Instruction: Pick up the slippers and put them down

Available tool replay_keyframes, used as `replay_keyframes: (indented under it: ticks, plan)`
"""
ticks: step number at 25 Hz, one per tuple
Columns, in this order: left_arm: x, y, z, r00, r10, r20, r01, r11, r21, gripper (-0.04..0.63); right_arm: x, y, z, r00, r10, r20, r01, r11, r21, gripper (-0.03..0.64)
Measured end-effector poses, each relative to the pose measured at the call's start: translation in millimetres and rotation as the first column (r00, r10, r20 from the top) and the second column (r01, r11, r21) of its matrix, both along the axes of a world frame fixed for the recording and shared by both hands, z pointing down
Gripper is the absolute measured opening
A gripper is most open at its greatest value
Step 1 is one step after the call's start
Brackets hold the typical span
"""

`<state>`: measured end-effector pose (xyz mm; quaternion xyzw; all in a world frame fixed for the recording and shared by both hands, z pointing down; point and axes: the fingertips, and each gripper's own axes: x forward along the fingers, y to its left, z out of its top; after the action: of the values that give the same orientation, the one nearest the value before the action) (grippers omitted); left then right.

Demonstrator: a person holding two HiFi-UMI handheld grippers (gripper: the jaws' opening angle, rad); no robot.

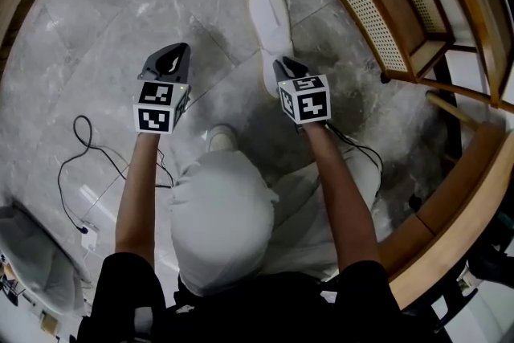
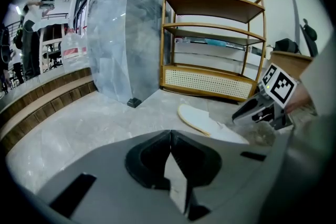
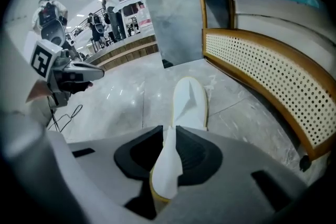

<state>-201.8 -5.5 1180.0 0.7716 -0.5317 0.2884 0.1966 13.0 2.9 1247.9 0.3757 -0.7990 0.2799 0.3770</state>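
A single white slipper (image 1: 271, 20) lies sole-down on the grey marble floor (image 1: 120, 4), just beside the low wooden shelf unit (image 1: 353, 4) with its woven cane front. Its toe points away from the person, and its heel end is lifted off the floor into the right gripper (image 1: 283, 64).

In the right gripper view, the fingers of the right gripper (image 3: 169, 128) are clamped narrowly on that heel end. The white fabric fills the slim gap between them and the yellowish sole edge hangs out behind. The rest of the slipper (image 3: 190, 102) stretches forward along the floor beside the shelf unit (image 3: 262, 60).

The left gripper (image 1: 177, 51) hovers over bare floor to the left of the slipper, well apart from it and angled downward. In its own view the left gripper (image 2: 170, 134) has its fingers together, tips meeting with nothing between them. Beyond them are the slipper (image 2: 197, 119), the right gripper (image 2: 239, 117) and a marble-clad pillar (image 2: 126, 34).

A thin black cable (image 1: 76, 165) loops across the floor by the person's left arm
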Motion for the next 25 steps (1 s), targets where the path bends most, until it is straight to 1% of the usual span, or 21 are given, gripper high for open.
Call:
replay_keyframes:
  ticks: [8,13,15,17,18,19,22,25]
  plan:
    - [6.1,-2.8,-5.7,1.000,0.018,-0.004,-0.018,1.000,0.005,0.005,2.1,-10.1,-19.4,0.999,-0.032,-0.031,0.034,0.998,0.053,0.061]
    - [5.5,-10.8,-20.0,1.000,0.014,-0.003,-0.014,1.000,0.020,0.005,2.9,-25.4,-44.4,0.999,-0.018,-0.034,0.022,0.994,0.108,0.026]
    - [8.9,-12.8,-30.8,0.999,0.008,-0.042,-0.008,1.000,0.009,0.005,5.6,-31.6,-55.9,0.999,-0.003,-0.038,0.008,0.991,0.131,0.008]
    - [12.7,-14.8,-45.5,0.993,-0.013,-0.116,0.012,1.000,-0.008,0.005,6.2,-35.2,-67.3,1.000,0.004,-0.031,0.000,0.989,0.145,0.002]
    - [12.2,-17.4,-52.3,0.990,-0.028,-0.139,0.028,1.000,-0.002,0.005,6.5,-36.8,-72.9,1.000,0.005,-0.027,-0.001,0.989,0.149,0.001]
    - [10.4,-20.8,-58.4,0.988,-0.043,-0.148,0.045,0.999,0.009,0.005,7.0,-38.5,-78.2,1.000,0.005,-0.024,-0.001,0.988,0.153,0.000]
    - [3.3,-30.3,-75.4,0.988,-0.075,-0.137,0.081,0.996,0.040,0.005,8.0,-45.0,-93.1,1.000,0.009,-0.021,-0.005,0.988,0.156,0.000]
    - [10.0,-33.7,-95.7,0.988,-0.067,-0.142,0.071,0.997,0.023,0.005,11.2,-49.9,-111.6,1.000,0.020,-0.017,-0.018,0.988,0.151,0.000]
